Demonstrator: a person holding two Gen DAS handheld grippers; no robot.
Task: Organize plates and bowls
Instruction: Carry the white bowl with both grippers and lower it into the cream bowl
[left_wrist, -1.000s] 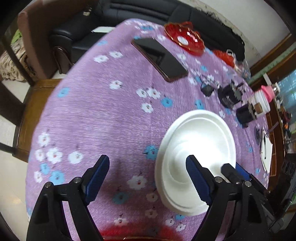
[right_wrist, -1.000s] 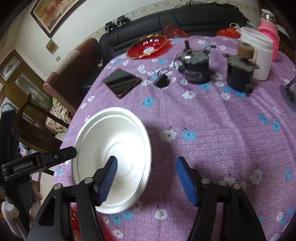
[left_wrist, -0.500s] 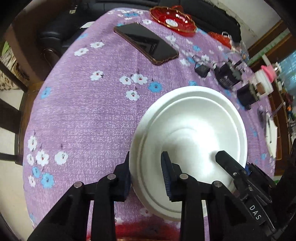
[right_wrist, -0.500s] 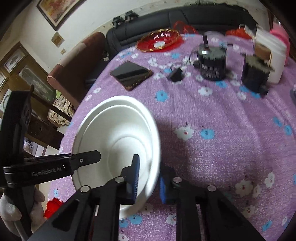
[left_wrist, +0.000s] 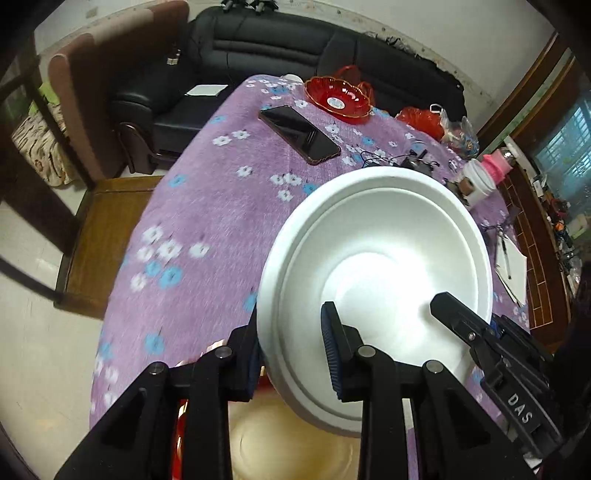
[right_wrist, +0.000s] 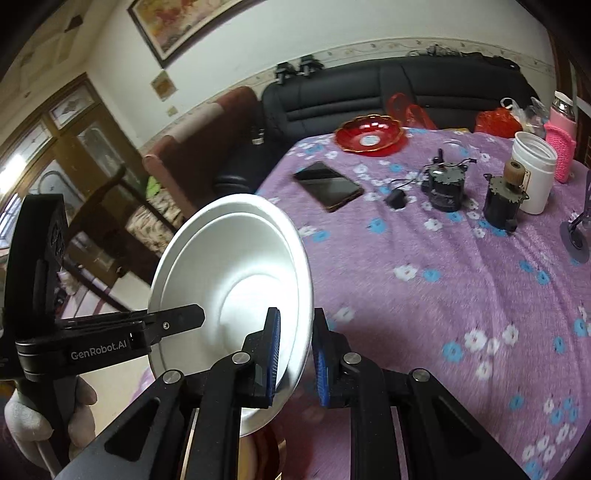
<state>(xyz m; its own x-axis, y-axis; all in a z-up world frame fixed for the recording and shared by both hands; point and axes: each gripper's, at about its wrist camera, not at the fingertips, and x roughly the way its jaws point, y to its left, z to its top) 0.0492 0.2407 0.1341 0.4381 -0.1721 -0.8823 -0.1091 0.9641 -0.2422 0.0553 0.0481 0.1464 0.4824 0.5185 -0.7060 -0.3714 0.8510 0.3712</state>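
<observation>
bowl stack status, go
Left claw shut on white bowls, near rim. Right claw shut on opposite rim. Stack tilted, off the purple cloth. Phone and red dish well clear.

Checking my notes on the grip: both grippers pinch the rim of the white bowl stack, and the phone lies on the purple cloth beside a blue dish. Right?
Not quite: the dish beside the phone is red, as the right wrist view shows. Both grippers, left and right, do pinch the white bowl stack.

Black leather sofa (right_wrist: 424, 88) set against far white wall (right_wrist: 332, 33); framed picture (right_wrist: 184, 22) hung upper left; brown armchair (left_wrist: 110, 96) placed left.
</observation>
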